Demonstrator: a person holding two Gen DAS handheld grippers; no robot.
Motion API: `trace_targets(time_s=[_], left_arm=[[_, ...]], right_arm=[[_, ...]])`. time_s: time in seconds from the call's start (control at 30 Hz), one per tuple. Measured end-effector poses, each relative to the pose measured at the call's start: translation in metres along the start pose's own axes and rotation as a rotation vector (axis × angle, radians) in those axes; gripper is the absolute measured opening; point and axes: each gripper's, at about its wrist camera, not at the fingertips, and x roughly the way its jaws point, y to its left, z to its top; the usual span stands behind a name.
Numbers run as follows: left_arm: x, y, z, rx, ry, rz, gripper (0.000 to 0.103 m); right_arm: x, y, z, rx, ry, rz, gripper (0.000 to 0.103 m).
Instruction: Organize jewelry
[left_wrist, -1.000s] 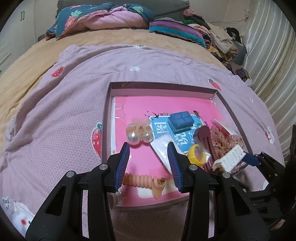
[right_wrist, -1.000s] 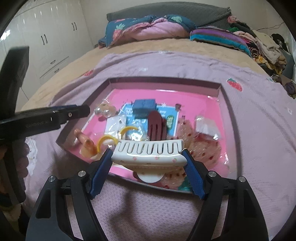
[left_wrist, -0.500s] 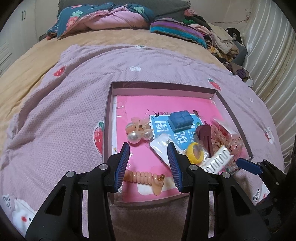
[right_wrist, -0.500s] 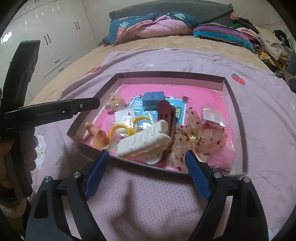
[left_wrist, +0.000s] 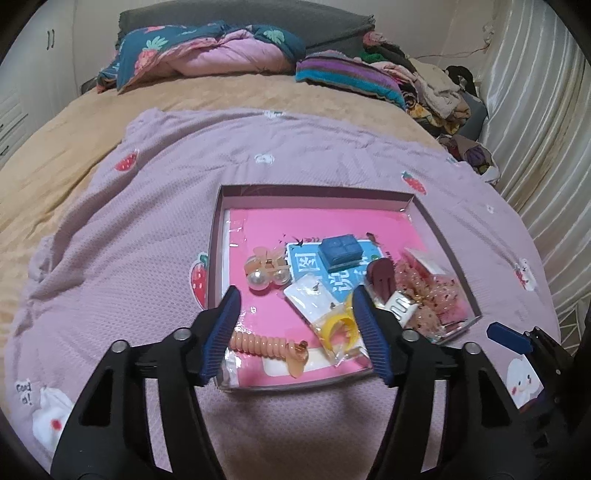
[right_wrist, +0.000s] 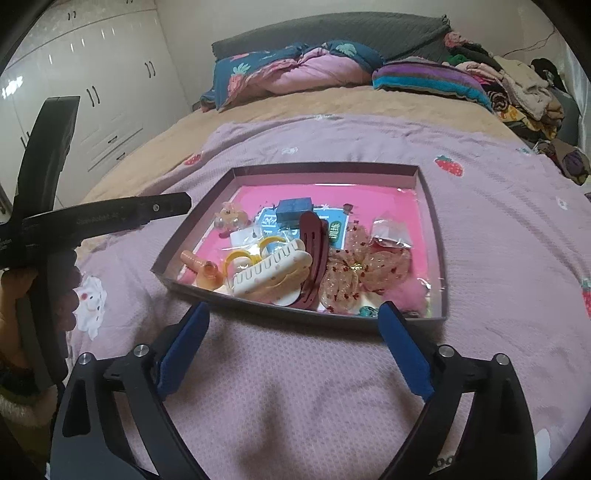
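The right gripper (right_wrist: 293, 347) stands spread wide with nothing between its blue pads, which have just been opening, and it hangs over the lilac blanket (right_wrist: 480, 206) just short of the near wall of the shallow box (right_wrist: 325, 170). The left gripper (left_wrist: 295, 332) is about half spread, its jaws also just opened further, holding nothing; its tips frame the near left part of the same box. Beyond both grippers the box's pink floor carries the jewelry. Ahead of the right gripper, just past the near wall, the white claw clip (right_wrist: 269, 273) lies loose on the pile, leaning against the dark red hair clip (right_wrist: 314, 254); to the right of those lies a sheer spotted bow (right_wrist: 362, 269). From the left wrist view, the coiled peach hair tie (left_wrist: 264, 343) lies between the left tips, the yellow ring in a clear bag (left_wrist: 338, 328) sits just inside the right-hand tip, and the pearl clip (left_wrist: 266, 275) and small blue box (left_wrist: 340, 249) lie further ahead.
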Motion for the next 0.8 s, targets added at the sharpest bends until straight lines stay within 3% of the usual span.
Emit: trace_targets(time_s=[0.33,0.47,0.8], left_arm=[[-0.043,-0.005,-0.002,-0.019,-0.074,0.015,0.089],[-0.060,-0.009,-0.006,-0.015,-0.100,0.018,0.093],[-0.092,-0.022,-0.021,0.010,-0.144,0.024,0.093]], right_arm=[[-0.038,0.000,-0.004,-0.012,-0.081,-0.040,0.098],[-0.052,0.000,-0.005,-0.005,-0.109,-0.042,0.099],[-0.082,0.002,-0.009,-0.001,-0.165,-0.039,0.099]])
